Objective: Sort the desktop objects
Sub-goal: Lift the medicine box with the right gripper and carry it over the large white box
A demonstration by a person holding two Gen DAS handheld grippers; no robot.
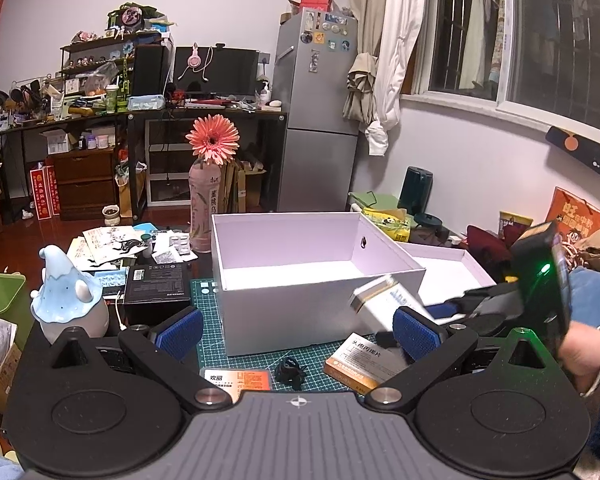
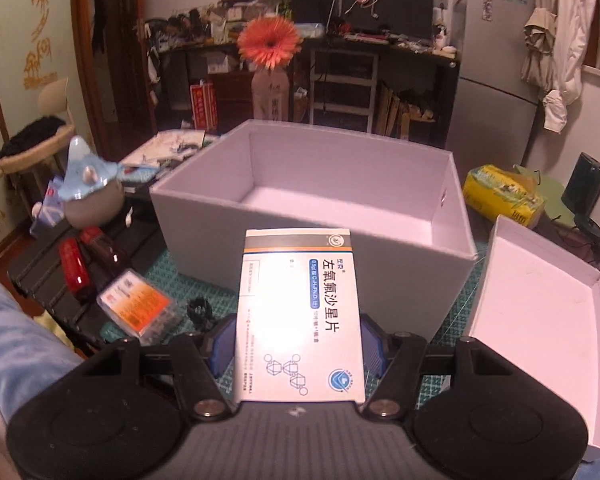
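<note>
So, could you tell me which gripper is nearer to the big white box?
Right. The right gripper, holding the medicine carton, is just before the big white box; the left gripper sits further back, empty.

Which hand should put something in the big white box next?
Right. The right gripper already holds the white medicine box just before the big white box; the left gripper is open and empty.

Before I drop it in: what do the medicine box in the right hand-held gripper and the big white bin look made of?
Medicine box: thin printed card, slightly glossy, judging by the glare on its face. White bin: probably matte paperboard or coated card, with flat stiff walls, crisp folded corners and no shine.
</note>
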